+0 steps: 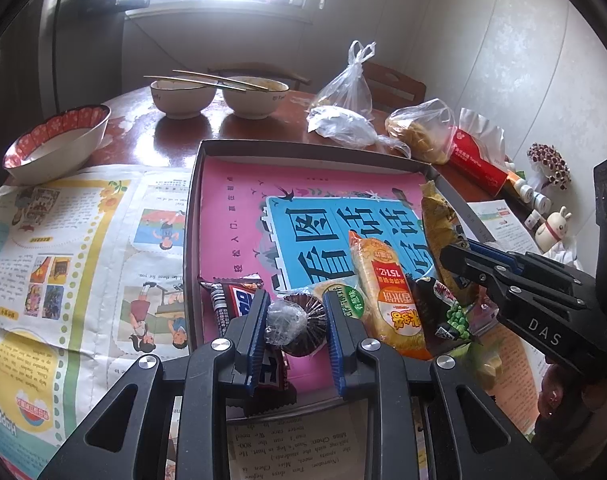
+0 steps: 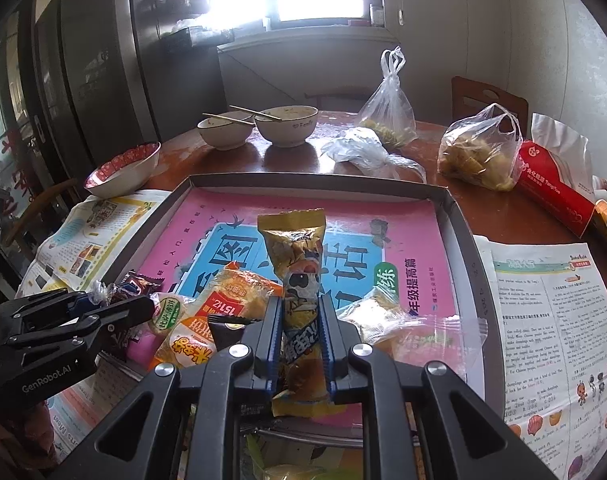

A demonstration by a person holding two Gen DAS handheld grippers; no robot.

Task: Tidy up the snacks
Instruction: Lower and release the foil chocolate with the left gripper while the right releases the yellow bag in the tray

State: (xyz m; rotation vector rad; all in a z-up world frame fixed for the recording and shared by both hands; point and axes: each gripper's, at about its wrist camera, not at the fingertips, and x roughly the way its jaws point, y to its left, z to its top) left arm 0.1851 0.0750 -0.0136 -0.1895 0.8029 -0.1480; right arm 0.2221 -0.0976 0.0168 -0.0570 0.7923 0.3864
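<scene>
Over the tray (image 2: 459,216) on the worktop | left hand-held gripper (image 1: 296,322) clamps a light, crushable round cake (image 1: 299,324) | right hand-held gripper (image 2: 300,334) pinches a slippery, soft yellow snack packet (image 2: 299,276) mid-length.

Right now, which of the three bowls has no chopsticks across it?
The red-patterned bowl at the table's left edge, beside the newspaper. The two plain white bowls further back carry chopsticks on their rims.

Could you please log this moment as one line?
left tongs: shut on round dark wrapped snack | right tongs: shut on yellow snack packet | both over tray
</scene>
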